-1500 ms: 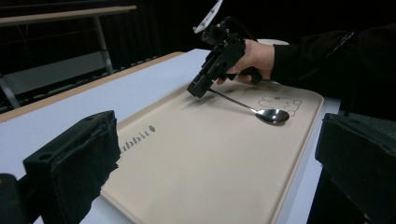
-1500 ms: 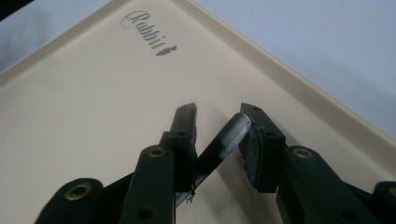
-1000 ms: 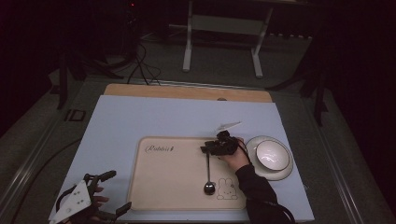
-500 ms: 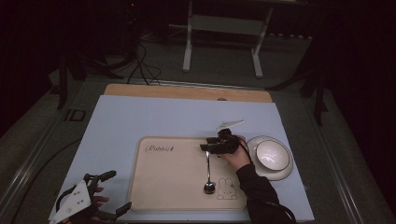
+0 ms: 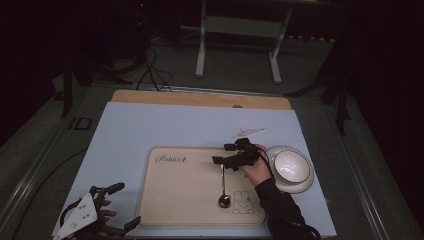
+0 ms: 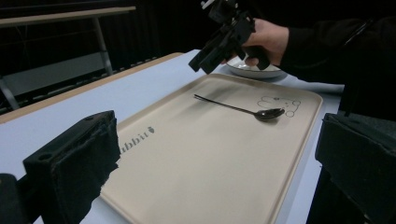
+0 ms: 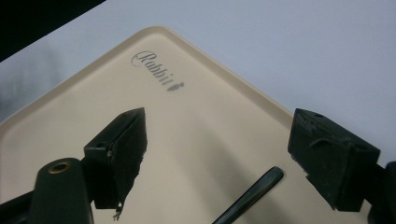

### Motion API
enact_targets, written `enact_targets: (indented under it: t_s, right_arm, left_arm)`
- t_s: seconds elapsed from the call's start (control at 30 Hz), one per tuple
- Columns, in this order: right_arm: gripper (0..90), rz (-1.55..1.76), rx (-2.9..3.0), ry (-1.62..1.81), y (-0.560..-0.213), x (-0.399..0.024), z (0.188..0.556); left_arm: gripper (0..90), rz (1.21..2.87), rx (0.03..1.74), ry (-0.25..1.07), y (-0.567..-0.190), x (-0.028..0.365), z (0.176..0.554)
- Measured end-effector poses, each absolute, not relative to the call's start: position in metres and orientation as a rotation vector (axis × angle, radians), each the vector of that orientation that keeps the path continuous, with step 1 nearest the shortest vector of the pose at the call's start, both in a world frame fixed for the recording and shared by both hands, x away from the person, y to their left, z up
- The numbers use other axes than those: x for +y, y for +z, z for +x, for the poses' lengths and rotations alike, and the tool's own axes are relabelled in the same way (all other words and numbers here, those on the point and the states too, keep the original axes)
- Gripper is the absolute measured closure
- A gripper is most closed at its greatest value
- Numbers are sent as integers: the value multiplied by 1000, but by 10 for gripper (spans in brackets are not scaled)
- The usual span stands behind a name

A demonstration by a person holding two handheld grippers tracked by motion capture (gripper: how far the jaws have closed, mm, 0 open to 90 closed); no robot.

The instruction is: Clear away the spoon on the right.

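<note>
A beige tray printed "Rabbit" lies on the pale blue mat. On it rests a dark spoon, bowl toward the person, near a rabbit drawing; it also shows as the spoon in the left gripper view. My right gripper hovers open just above the spoon's handle tip, which lies between the spread jaws without touching them. My left gripper stands open off the tray's near-left corner, nothing between its jaws. The right gripper appears beyond the spoon in the left gripper view.
A white bowl sits right of the tray, beside the right hand. The mat covers a wooden table whose far edge shows. A metal stand is on the floor beyond.
The right gripper has shifted slightly left and down toward the spoon's handle end. The left gripper and spoon have stayed put.
</note>
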State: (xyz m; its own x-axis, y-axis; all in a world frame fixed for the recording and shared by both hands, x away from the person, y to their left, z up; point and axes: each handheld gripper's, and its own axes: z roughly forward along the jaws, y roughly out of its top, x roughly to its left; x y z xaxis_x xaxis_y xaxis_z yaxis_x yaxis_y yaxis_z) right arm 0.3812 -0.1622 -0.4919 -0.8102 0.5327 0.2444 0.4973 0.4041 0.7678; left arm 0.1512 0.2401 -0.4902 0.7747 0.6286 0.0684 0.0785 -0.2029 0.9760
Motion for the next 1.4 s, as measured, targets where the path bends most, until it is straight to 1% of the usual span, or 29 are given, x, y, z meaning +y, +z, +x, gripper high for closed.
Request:
enact_targets:
  t_s: [0.23, 0.4, 0.6, 1.13, 1.4]
  right_arm:
    - [190, 933, 2565, 1415, -475, -168, 367]
    - [190, 903, 2522, 1424, -460, -177, 350]
    - [164, 881, 2478, 1427, -452, -188, 334]
    - [153, 855, 2388, 1515, -454, -217, 292]
    - [146, 863, 2360, 1482, -459, -229, 275]
  left_arm:
    - [0, 1722, 558, 549, -490, 240, 151]
    - [0, 1722, 558, 548, -490, 240, 151]
    - [0, 1720, 558, 547, -490, 240, 151]
    - [0, 1720, 557, 544, -490, 240, 151]
    - [0, 1719, 556, 545, -490, 240, 151]
